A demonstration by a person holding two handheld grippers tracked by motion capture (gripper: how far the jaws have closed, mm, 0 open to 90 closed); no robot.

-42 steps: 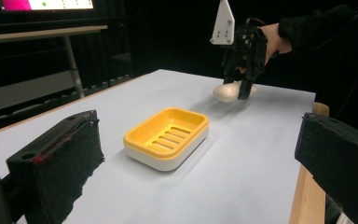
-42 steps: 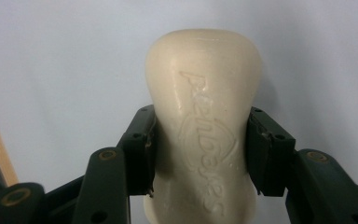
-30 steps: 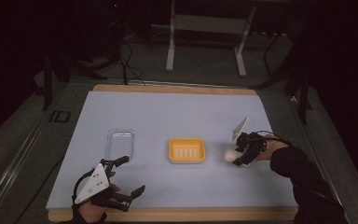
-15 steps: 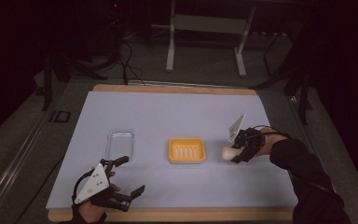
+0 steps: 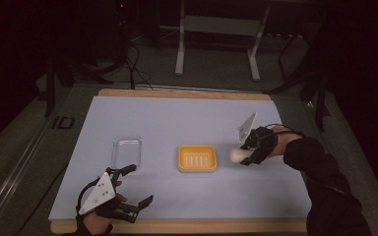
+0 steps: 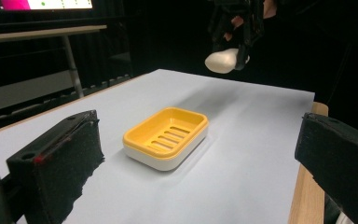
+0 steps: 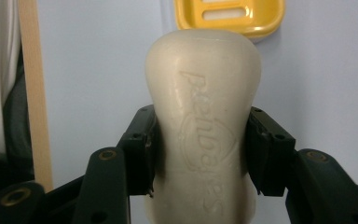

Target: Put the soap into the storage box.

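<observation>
One pale bar of soap (image 7: 203, 126) is clamped between the two jaws of the right gripper (image 7: 200, 149), the pads pressing on its long sides and its rounded end sticking out past them; raised lettering shows on its face. In the high view the soap (image 5: 237, 155) hangs above the desk at the right, just right of the dish, and in the left gripper view it (image 6: 221, 60) is clearly off the surface, held from above by the right gripper (image 6: 235, 44).

There is one soap dish (image 5: 197, 158), yellow with a white base and a slotted floor, near the middle of the desk; nothing lies in it. There is one clear plastic lid or tray (image 5: 126, 150), left of the dish and apart from it, also with nothing in it.

The left gripper (image 5: 139, 188) sits at the near left edge of the desk, its jaws spread wide with nothing between them.

The desk (image 5: 177, 118) has a pale blue-grey top with a wooden edge showing at the near and far sides. The room around it is dark; a metal stand (image 5: 216, 29) with two legs is on the floor beyond the far edge.
</observation>
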